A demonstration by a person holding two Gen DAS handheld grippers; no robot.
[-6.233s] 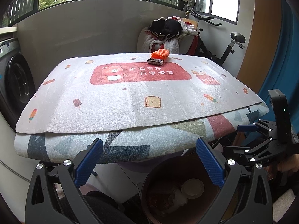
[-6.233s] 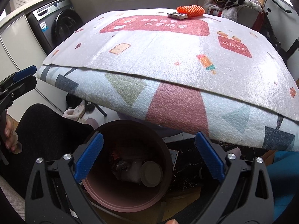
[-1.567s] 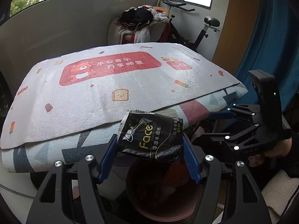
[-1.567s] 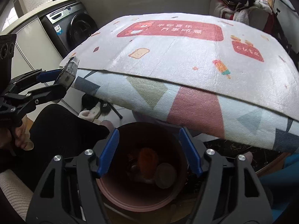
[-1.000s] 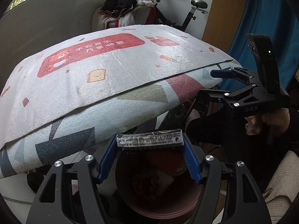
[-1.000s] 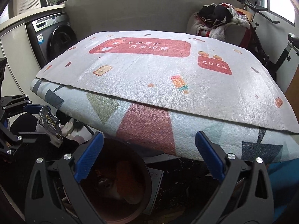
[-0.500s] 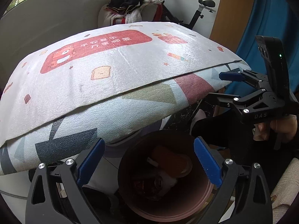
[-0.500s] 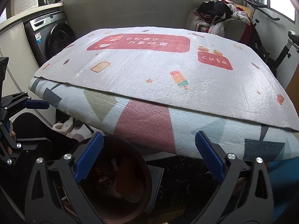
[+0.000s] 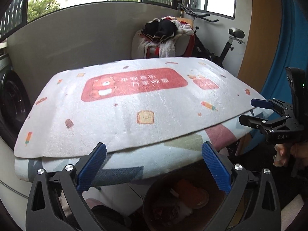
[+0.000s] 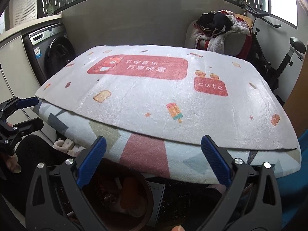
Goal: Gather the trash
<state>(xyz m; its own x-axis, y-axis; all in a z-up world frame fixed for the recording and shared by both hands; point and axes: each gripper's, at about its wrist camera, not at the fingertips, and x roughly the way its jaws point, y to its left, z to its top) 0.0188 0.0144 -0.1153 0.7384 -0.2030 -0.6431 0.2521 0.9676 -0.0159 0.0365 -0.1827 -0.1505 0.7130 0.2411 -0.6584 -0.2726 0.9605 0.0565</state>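
Note:
A dark red trash bin (image 9: 152,202) stands on the floor below the table's near edge, with trash inside, among it an orange piece (image 9: 189,192). It also shows in the right wrist view (image 10: 148,198). My left gripper (image 9: 154,165) is open and empty, above and in front of the bin. My right gripper (image 10: 153,163) is open and empty, over the bin. Each gripper shows in the other's view: the right gripper (image 9: 254,111) at the right, the left gripper (image 10: 28,111) at the left. The table cloth (image 9: 134,104) carries no loose item.
A washing machine (image 10: 52,53) stands at the back left. A chair piled with clothes (image 10: 219,32) and an exercise bike (image 10: 273,57) stand behind the table. A blue curtain (image 9: 288,48) hangs at the right. Slippers (image 10: 63,145) lie under the table.
The left gripper opened and dropped the black tissue pack into the bin about half a second ago. Since then both grippers have lifted and tilted up toward the table.

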